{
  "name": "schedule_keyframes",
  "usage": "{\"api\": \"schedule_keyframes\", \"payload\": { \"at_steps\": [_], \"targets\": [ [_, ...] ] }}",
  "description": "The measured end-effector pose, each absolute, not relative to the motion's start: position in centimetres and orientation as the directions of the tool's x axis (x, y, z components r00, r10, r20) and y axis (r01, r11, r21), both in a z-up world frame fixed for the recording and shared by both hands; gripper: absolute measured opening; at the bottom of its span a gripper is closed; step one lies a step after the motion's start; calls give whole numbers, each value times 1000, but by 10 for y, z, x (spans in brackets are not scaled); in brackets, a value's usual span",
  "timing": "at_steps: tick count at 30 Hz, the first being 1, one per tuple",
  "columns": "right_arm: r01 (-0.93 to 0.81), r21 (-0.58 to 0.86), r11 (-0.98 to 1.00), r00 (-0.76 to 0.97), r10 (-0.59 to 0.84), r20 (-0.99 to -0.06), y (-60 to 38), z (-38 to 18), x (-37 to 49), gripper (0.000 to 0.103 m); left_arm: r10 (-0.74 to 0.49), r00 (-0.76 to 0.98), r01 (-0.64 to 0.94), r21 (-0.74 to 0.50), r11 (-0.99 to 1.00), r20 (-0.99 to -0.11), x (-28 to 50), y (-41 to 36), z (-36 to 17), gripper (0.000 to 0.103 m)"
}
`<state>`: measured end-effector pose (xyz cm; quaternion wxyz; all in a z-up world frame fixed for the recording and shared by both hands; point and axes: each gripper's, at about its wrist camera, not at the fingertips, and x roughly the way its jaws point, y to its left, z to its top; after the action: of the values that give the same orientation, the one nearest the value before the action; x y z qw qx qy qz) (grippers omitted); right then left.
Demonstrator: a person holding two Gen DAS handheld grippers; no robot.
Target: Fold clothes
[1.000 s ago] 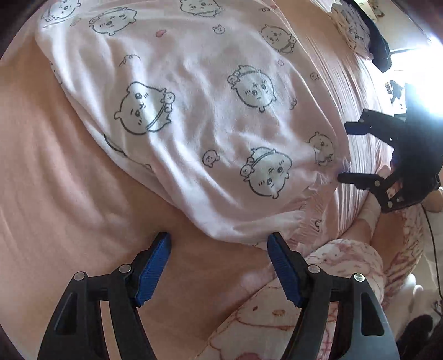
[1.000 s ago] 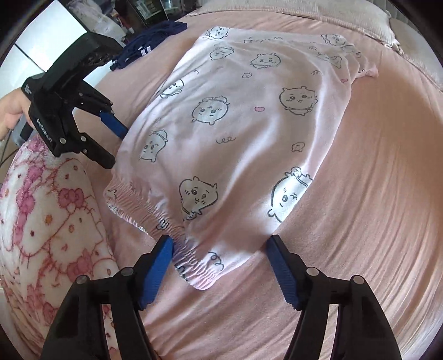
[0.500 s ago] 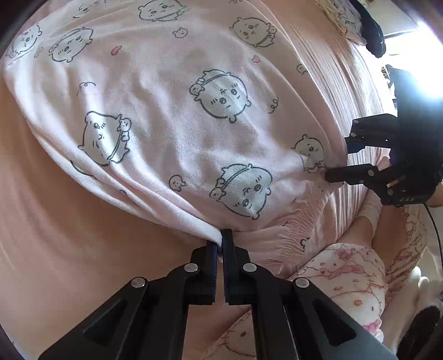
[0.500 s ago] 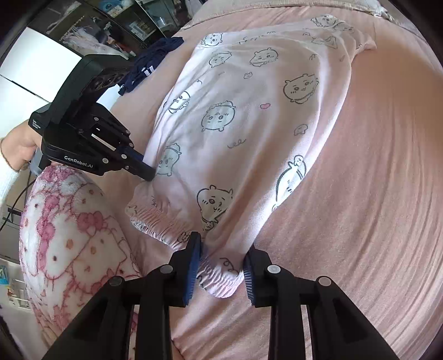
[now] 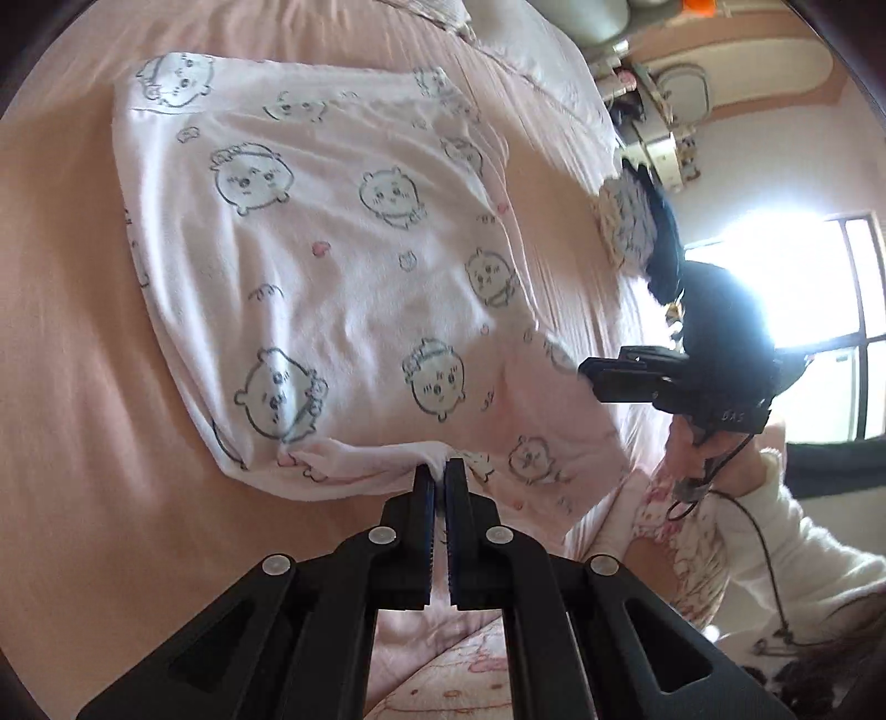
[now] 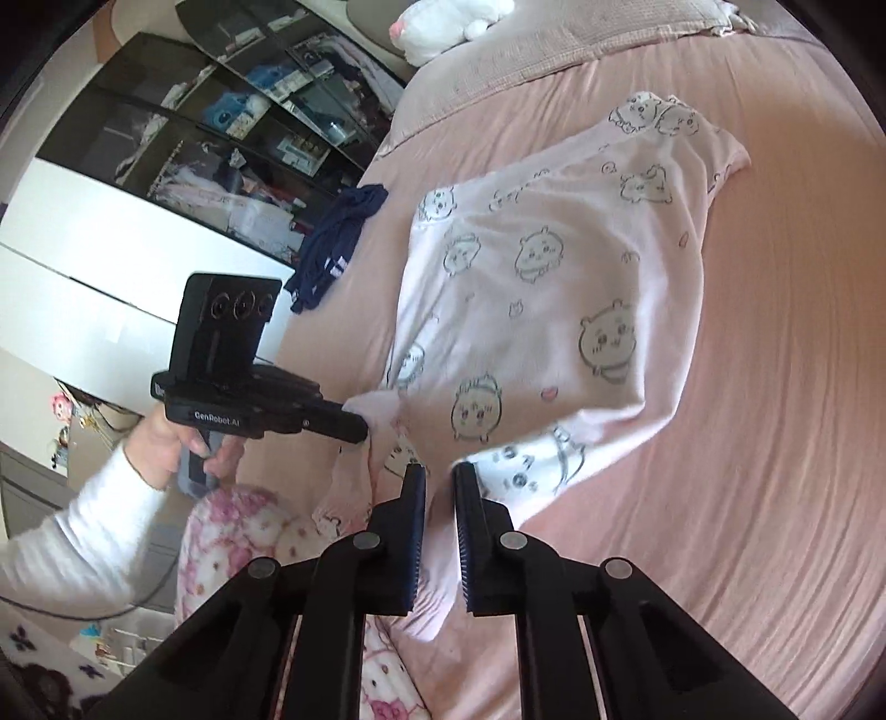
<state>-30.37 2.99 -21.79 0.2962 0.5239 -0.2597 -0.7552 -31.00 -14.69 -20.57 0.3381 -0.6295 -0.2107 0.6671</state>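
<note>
A pale pink garment printed with cartoon animal faces lies on a pink bed sheet; it also shows in the right wrist view. My left gripper is shut on the garment's near edge and holds it raised off the sheet. It shows from the side in the right wrist view. My right gripper is shut on the garment's gathered hem and lifts it. It shows in the left wrist view.
A dark blue garment lies at the bed's far edge. A white plush toy sits by the headboard. Dark glass shelves stand beside the bed. The person's patterned pyjama leg is close below the grippers. A bright window is to the right.
Both grippers have closed on the garment's near edge and lifted it up off the sheet. The near part now folds over toward the far end.
</note>
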Motion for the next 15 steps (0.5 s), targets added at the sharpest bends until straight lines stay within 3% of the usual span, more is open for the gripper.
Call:
{"api": "schedule_keyframes", "payload": {
  "at_steps": [4,8,11,13,15],
  "targets": [
    [171,663,-729,-315,-678,-664,33,-205,-339,8,717,-11,-150,-708,-690,-697,-333,-156,-220,2],
    [239,554,-798,-250,-602,-758,24,-194,-335,9,769,74,-125,-771,-624,-634,-325,-155,-224,4],
    [188,593,-783,-187,-621,-761,28,-209,-306,12,744,162,-113,-761,-639,-649,-315,-151,-229,8],
    [136,618,-775,-133,-632,-763,24,-227,-292,23,712,208,-133,-741,-659,-671,-310,-143,-232,21],
    [106,605,-789,-110,-614,-781,19,-244,-283,32,676,243,-150,-716,-682,-695,-306,-136,-234,69]
  ]
}}
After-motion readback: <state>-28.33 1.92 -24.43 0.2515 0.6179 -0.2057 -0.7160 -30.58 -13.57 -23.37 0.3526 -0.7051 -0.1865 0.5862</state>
